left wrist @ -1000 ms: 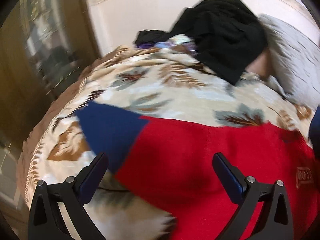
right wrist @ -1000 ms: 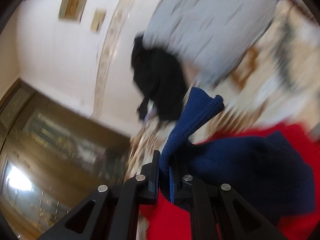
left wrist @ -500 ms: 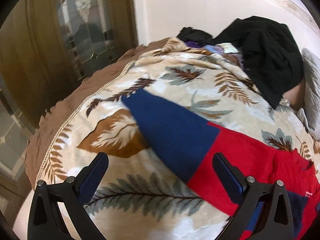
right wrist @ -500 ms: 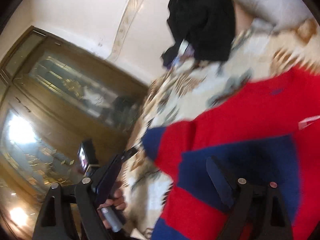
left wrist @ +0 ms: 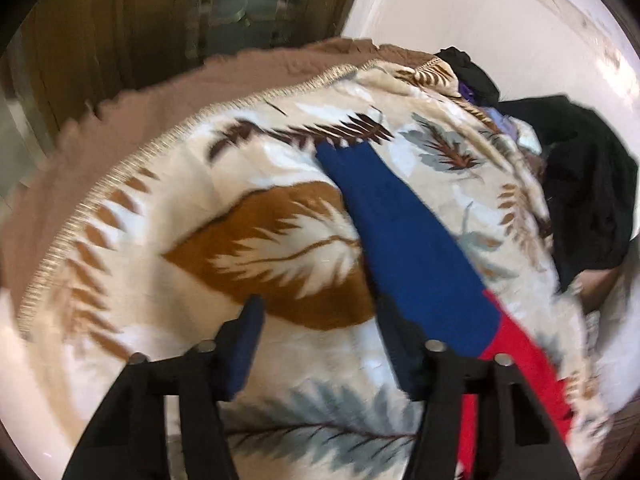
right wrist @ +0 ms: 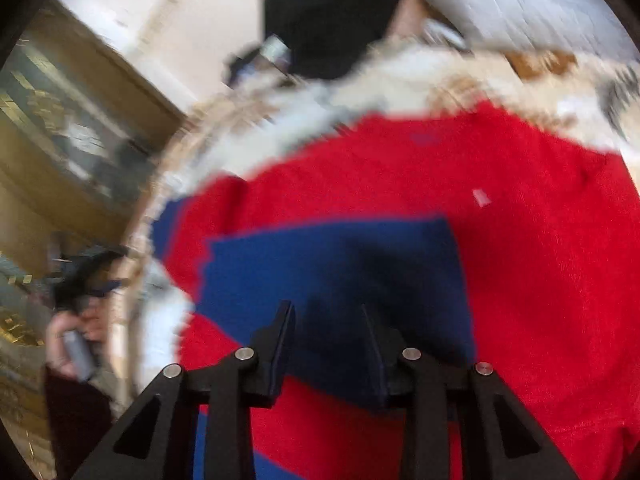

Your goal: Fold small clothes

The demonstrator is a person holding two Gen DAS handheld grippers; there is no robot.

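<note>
Blue sleeve (left wrist: 404, 236) was seen laid out on the bed (left wrist: 192, 184), running from lower right to upper centre, just beside the empty, parted left hand-held gripper (left wrist: 320, 340); the right hand-held gripper (right wrist: 326, 328), likewise parted, hovered over the folded sleeve (right wrist: 340, 272).

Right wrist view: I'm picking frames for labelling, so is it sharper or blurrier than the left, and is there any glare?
Right wrist view: heavy motion smear on blanket and sweater; only the right gripper is crisp. Left wrist view: milder blur, sleeve edges readable; no glare, though the wall looks washed out.
</note>
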